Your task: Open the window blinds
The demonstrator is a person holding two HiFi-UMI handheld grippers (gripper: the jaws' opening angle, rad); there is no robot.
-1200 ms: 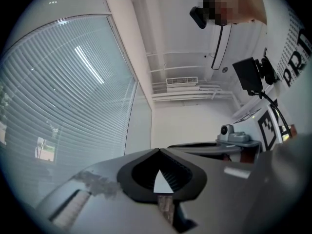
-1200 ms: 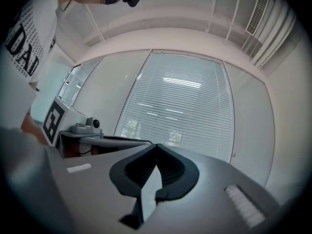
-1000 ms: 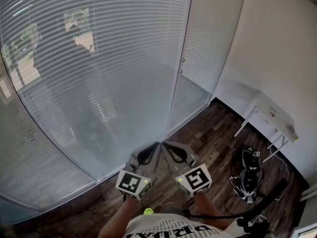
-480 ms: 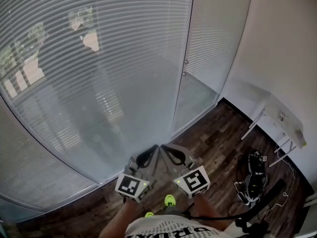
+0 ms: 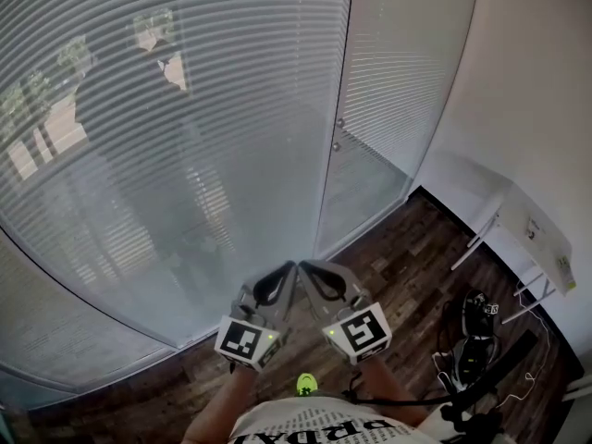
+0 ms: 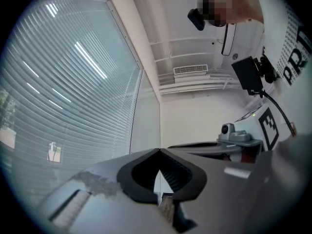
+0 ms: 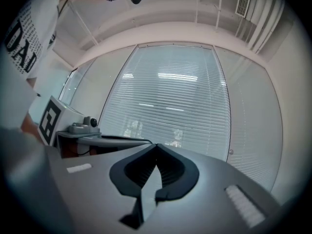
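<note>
Only head view shows wood floor (image 5: pixel 400 259); left tool (image 6: pixel 159 150), right tool (image 7: pixel 156 145) both closed, empty, facing lowered blinds (image 7: pixel 171 97).

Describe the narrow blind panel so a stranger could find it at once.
Closed slatted blinds fill the head view. Right of the vertical frame post stands the narrow panel, against the white wall; the left panel is far wider.

Head camera steeply down on left claw (image 5: pixel 285 274) and right claw (image 5: pixel 313 272); claw cameras level, blinds (image 5: pixel 185 128) shared.
</note>
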